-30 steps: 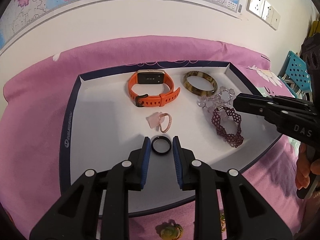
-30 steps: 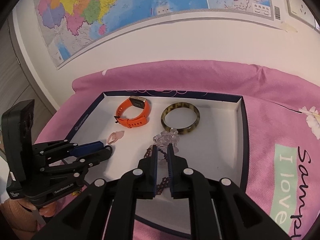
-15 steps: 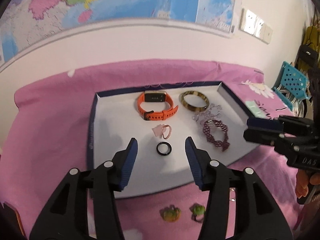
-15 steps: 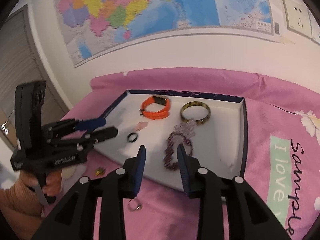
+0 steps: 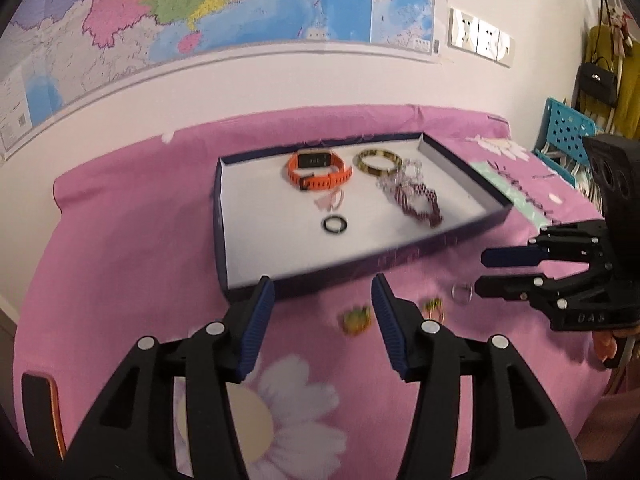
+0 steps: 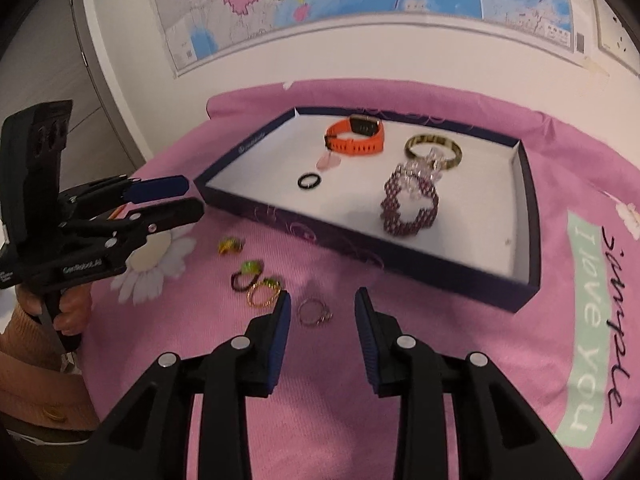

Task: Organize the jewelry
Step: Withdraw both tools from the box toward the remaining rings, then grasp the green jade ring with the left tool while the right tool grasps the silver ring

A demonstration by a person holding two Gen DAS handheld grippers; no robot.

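A dark blue tray [image 6: 344, 236] [image 5: 360, 264] with a white floor lies on the pink cloth. In it are an orange watch [image 6: 356, 136], a brown bangle [image 6: 434, 148], a clear bead piece, a purple beaded bracelet [image 6: 408, 208], a pink ring and a black ring [image 6: 309, 180] [image 5: 334, 225]. Several rings lie on the cloth in front of the tray, among them a silver ring [image 6: 314, 312] and a gold ring [image 6: 262, 292]. My right gripper [image 6: 322, 320] is open and empty, just above the silver ring. My left gripper [image 5: 322, 312] is open and empty, in front of the tray.
The pink cloth [image 6: 440, 360] has daisy prints and a green label with writing [image 6: 592, 320]. A wall with a map [image 5: 240, 8] stands behind. A blue perforated crate [image 5: 568, 132] and hanging bags are at the far right in the left wrist view.
Both grippers have pulled back from the tray and opened. The black ring has been let go and lies in the tray. The right gripper now hangs over the loose rings.
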